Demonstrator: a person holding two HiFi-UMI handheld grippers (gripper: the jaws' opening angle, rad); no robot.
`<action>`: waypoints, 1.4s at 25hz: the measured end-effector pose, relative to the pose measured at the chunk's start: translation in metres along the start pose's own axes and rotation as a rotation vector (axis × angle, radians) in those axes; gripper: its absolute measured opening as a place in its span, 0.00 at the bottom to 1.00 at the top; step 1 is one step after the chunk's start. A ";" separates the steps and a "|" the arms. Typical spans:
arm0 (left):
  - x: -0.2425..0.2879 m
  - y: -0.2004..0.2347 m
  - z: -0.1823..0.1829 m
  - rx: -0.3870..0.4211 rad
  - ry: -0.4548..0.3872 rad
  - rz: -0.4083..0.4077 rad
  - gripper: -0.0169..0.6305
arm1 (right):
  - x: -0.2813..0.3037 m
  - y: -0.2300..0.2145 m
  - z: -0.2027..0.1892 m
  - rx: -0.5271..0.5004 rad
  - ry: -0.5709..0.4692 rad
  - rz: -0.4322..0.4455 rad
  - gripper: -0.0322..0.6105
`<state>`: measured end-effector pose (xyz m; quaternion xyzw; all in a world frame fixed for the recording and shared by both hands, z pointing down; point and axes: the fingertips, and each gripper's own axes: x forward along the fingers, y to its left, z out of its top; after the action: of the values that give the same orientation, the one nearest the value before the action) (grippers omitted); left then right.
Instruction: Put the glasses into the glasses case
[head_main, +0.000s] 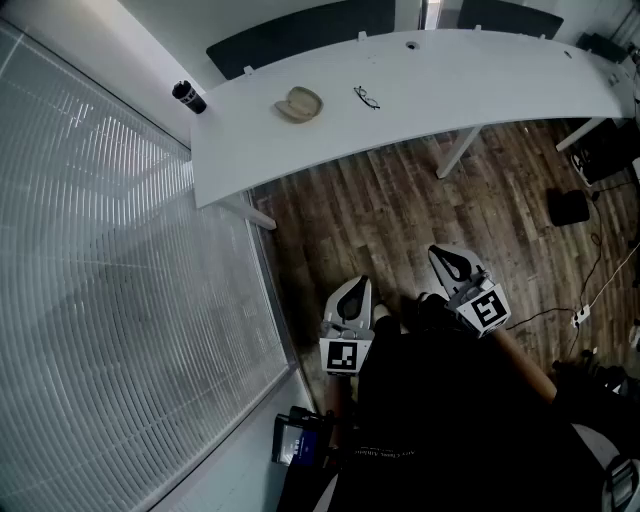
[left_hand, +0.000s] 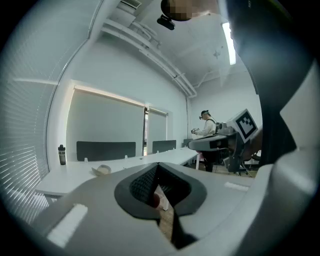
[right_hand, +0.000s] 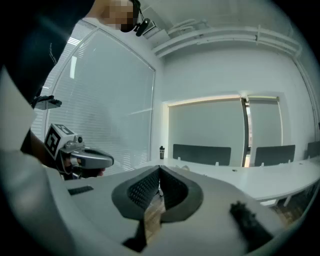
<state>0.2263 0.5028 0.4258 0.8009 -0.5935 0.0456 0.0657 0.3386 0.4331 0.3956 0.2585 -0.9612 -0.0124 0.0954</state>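
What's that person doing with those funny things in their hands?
A person stands back from the white table, holding a left tool and a right tool, both shut and empty. The glasses and the tan glasses case lie apart on the table, untouched. Nothing is picked up yet.

Watching my head feed: a long white desk (head_main: 450, 90) curves across from 11 to 2 o'clock, with dark divider panels (head_main: 300, 35) right behind it. There's dark wood floor (head_main: 400, 220) through the middle, and blinds (head_main: 100, 300) cover everything from 7 to 10. The walls (left_hand: 115, 75) are plain white, and a strip light (left_hand: 230, 42) is lit overhead.
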 end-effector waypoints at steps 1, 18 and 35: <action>0.004 0.003 0.001 0.012 -0.002 0.006 0.04 | 0.002 -0.001 -0.002 0.001 0.001 0.005 0.06; 0.099 0.000 0.026 0.025 -0.001 0.079 0.04 | 0.019 -0.101 -0.022 0.073 -0.023 0.038 0.06; 0.153 0.010 0.032 0.023 0.033 0.144 0.04 | 0.042 -0.194 -0.056 0.151 0.009 0.029 0.06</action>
<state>0.2611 0.3504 0.4180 0.7559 -0.6479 0.0703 0.0632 0.4099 0.2457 0.4439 0.2512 -0.9625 0.0628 0.0803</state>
